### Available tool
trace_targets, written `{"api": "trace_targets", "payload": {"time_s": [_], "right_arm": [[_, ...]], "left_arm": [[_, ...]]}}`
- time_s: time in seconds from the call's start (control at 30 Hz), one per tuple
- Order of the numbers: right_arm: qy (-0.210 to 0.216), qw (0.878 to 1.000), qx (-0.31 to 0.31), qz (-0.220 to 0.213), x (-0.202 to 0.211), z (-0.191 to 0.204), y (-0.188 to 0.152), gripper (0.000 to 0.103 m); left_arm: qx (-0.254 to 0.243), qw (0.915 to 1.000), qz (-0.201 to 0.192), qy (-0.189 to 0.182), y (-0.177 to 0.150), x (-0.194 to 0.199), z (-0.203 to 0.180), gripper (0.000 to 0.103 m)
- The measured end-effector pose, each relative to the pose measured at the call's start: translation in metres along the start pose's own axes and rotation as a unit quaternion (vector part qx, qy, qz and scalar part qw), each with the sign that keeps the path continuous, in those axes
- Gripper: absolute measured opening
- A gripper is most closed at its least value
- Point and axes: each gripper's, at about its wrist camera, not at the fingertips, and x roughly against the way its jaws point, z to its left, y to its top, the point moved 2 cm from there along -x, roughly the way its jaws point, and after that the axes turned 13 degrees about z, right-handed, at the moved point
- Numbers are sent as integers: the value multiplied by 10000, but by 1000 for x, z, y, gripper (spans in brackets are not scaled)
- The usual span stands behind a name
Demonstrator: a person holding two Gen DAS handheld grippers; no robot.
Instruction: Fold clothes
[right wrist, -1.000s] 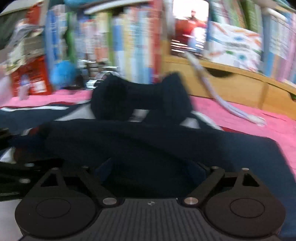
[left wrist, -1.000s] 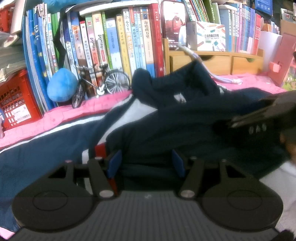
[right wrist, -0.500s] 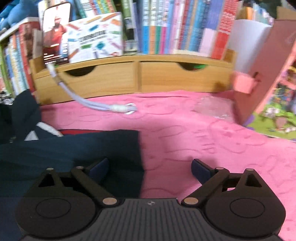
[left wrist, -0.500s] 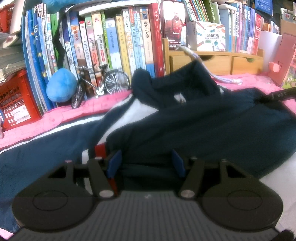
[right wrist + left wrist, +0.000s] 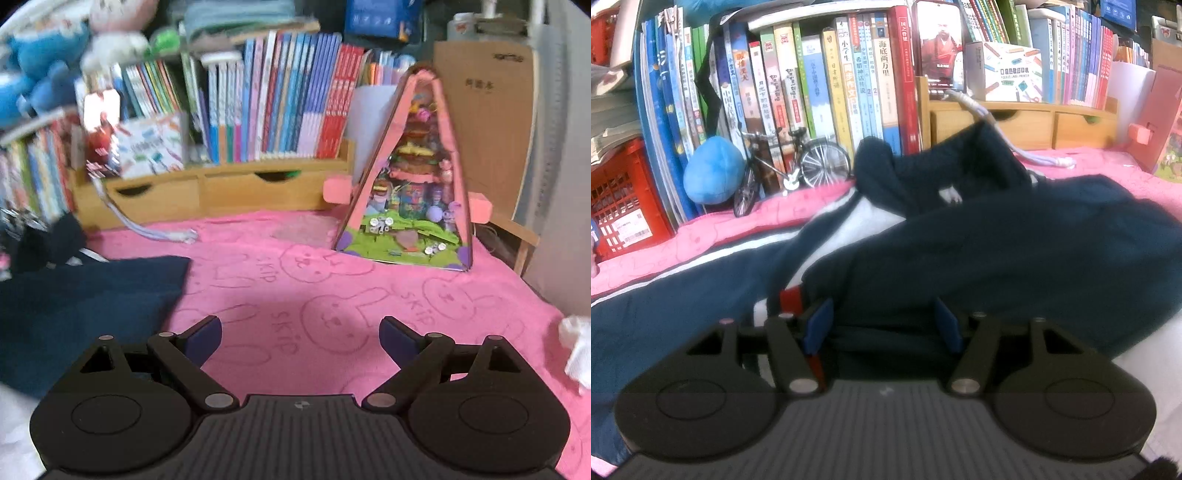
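A navy jacket [image 5: 997,258] with white and red trim lies spread over a pink blanket [image 5: 720,229], a dark fold laid across its white front. My left gripper [image 5: 882,325] sits low at the near hem, and a thick bunch of navy cloth fills the gap between its blue pads [image 5: 818,325], so it is shut on the jacket. In the right wrist view the jacket [image 5: 92,295] reaches only the left side. My right gripper [image 5: 301,339] hangs open above bare pink blanket [image 5: 332,277] with nothing between its fingers.
Rows of books line the back, with a toy bicycle [image 5: 790,166], a blue plush [image 5: 713,177] and a red crate [image 5: 617,199] on the left. A wooden drawer shelf [image 5: 221,192], a white cord [image 5: 147,229] and a triangular pink toy box [image 5: 410,184] stand to the right.
My right gripper let go of the navy cloth and swung right, off the jacket and out of the left wrist view, its jaws spreading wider. The left gripper stayed put.
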Motion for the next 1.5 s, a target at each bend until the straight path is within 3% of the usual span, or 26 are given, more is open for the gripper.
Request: {"api": "trace_targets", "payload": {"time_s": [0.17,0.33,0.43,0.63,0.8,0.93,1.27,1.4,1.5], "right_arm": [[364,9984,374,-229,49,19,-20,95],[690,9899,1178,-387,90,49,-54,97],[934,9849,1379,-475,109,69,-80,98],[1618,9712,1700,-413,130,114,-124,101],[1754,9617,2086,-298,139,147,-139,101],[1865,9594,2092,-320,149,157,-146,101],[1879,9603,2063,-55,174,156,-206,103],[1884,9628,1935,57,176,152,-218,103],[1818,9638,1950,3,173,157,-209,103]], "left_arm": [[-224,9994,40,265,-5,10,-8,61],[244,9994,-100,-205,-26,61,-6,67],[406,9974,-301,-515,-52,104,-5,72],[-54,9966,-672,-481,-118,170,-23,77],[385,9959,-692,-436,-147,199,-7,78],[628,9955,-677,-226,-167,213,2,78],[1017,9929,-486,-389,-210,213,1,79],[1228,9903,-448,-472,-213,208,12,79],[1658,9835,-617,-383,-204,209,44,79]]}}
